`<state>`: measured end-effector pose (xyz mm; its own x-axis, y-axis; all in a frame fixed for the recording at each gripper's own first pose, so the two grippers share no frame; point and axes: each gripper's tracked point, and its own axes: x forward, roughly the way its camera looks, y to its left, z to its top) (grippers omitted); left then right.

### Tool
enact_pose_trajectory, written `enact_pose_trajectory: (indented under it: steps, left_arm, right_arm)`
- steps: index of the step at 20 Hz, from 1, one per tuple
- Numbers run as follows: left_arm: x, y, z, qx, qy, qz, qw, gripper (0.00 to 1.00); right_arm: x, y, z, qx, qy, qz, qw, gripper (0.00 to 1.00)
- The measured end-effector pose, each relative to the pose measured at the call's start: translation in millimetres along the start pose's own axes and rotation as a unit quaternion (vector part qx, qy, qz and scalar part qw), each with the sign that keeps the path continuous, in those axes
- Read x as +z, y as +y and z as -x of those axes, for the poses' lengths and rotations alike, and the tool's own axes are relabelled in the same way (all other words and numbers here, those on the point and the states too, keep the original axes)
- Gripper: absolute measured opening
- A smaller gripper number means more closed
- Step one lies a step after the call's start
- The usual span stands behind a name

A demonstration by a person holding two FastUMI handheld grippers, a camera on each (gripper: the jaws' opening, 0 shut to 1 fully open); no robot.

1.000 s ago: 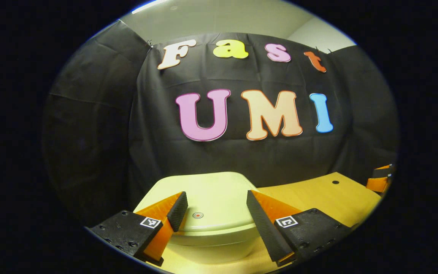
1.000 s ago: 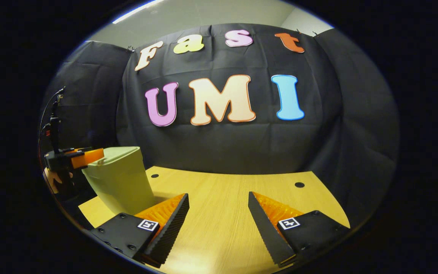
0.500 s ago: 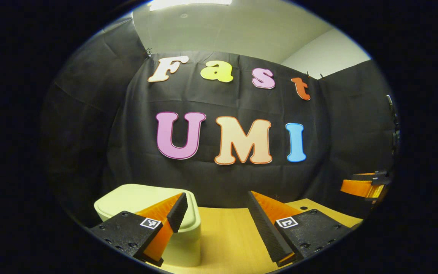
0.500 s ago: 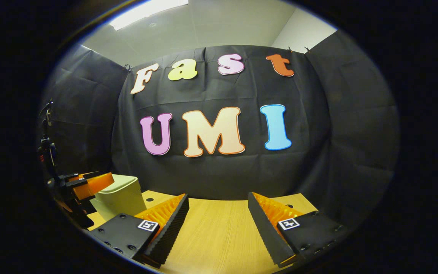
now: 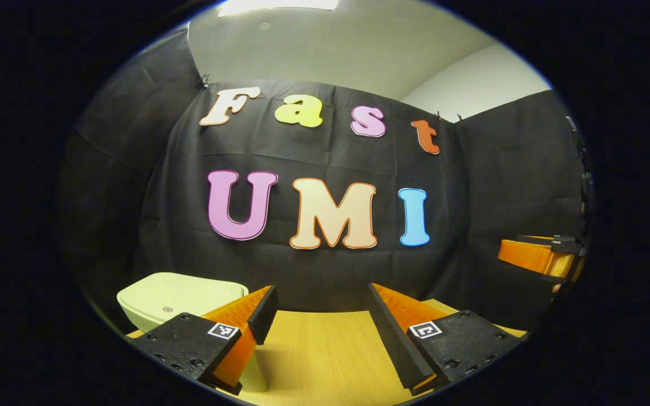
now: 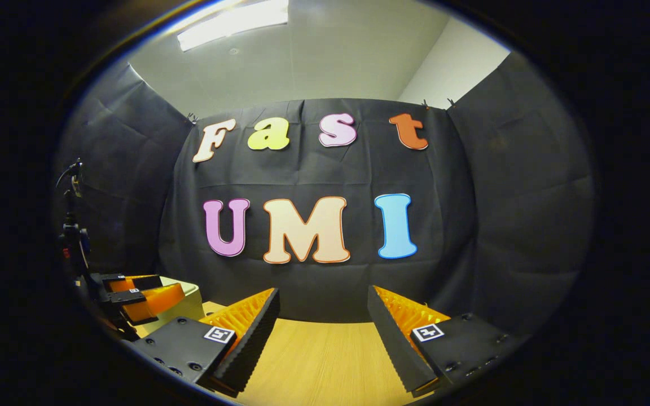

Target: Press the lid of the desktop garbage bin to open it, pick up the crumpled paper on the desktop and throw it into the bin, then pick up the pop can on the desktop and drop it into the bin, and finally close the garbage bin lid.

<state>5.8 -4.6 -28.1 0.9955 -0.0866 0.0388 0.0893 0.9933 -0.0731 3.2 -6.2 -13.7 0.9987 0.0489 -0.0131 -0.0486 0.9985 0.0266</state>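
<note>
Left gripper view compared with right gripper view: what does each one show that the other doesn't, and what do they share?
Left gripper view: the bin's shut lid from above with its red dot, and the right gripper at the far right.
Right gripper view: the left gripper in front of the bin, hiding most of it.
Both: the table, the bin, and each camera's own fingers open with nothing between them.
</note>
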Motion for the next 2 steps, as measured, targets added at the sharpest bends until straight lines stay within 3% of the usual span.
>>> enact_pose_trajectory:
  steps: [2]
  left_arm:
    - [4.0, -7.8, 1.9, -0.011, -0.005, -0.008, 1.0, 0.93]
  right_arm:
    - [3.2, 0.8, 1.4, -0.001, -0.002, 0.0, 1.0, 0.98]
